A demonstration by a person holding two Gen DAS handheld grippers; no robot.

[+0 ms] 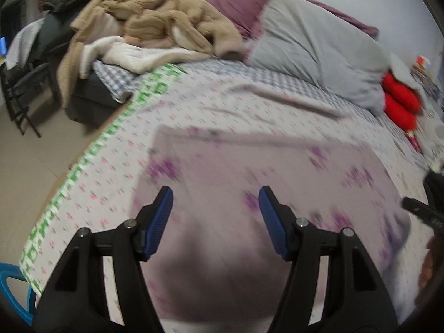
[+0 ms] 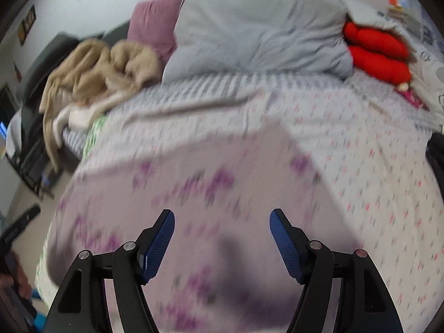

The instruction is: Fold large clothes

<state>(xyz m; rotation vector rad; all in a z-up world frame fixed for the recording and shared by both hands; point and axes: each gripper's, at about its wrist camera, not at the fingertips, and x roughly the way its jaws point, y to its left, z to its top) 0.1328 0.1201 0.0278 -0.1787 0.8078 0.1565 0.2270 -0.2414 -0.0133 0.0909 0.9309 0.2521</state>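
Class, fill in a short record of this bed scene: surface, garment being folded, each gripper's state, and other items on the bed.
surface: bed sheet with small red print
garment: pale cloth with purple flowers, lying folded on the bed
left gripper: open, nothing between its fingers
right gripper: open, empty
other items: beige fleece, grey pillow, red cushions

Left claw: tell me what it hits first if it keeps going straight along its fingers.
Likely the pale purple-flowered cloth lying on the bed; the left claw stands open above it with nothing between. Blur makes the depth unclear.
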